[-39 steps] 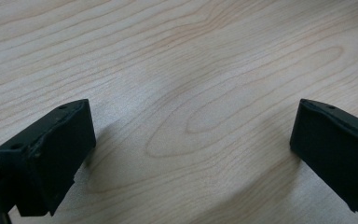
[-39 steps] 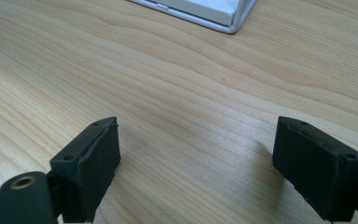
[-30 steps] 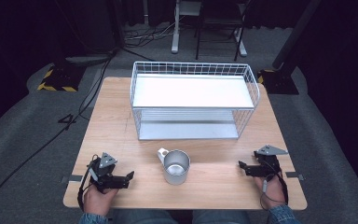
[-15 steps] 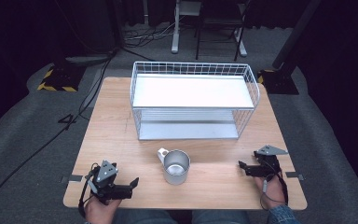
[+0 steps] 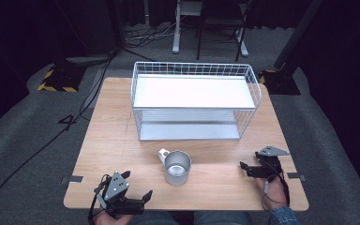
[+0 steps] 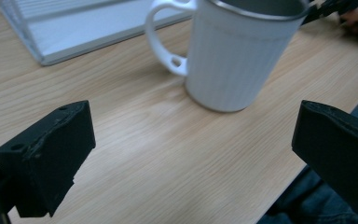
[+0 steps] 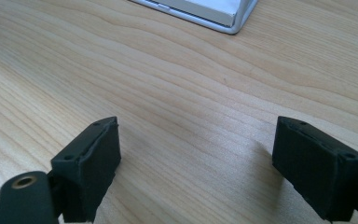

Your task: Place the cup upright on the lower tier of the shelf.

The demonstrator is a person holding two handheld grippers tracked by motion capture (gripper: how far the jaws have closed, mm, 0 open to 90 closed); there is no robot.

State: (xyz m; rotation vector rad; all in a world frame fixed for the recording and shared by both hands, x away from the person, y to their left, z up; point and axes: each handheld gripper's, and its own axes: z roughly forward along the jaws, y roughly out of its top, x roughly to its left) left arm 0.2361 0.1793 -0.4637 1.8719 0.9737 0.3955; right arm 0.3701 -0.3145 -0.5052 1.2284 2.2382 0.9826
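A white ribbed mug [image 5: 177,167] with a metal inside stands upright on the wooden table [image 5: 122,140], handle toward the far left. My left gripper [image 5: 137,183] lies at the near left edge, jaws open and pointing right at the mug. In the left gripper view the mug [image 6: 242,56] stands ahead of the open left gripper [image 6: 191,154], a little apart, with nothing between the jaws. My right gripper [image 5: 242,169] rests at the near right, open and pointing left toward the mug. The right gripper [image 7: 196,158] has bare wood between its jaws.
A white wire rack [image 5: 194,101] with two shelves stands on the far half of the table; its lower corner [image 7: 205,11] is ahead of the right gripper, and its base [image 6: 51,28] is beyond the mug. Cables and stands lie on the floor behind.
My left gripper has slid back toward the near edge and turned its jaws rightward to the mug. The right gripper and the mug have stayed put.
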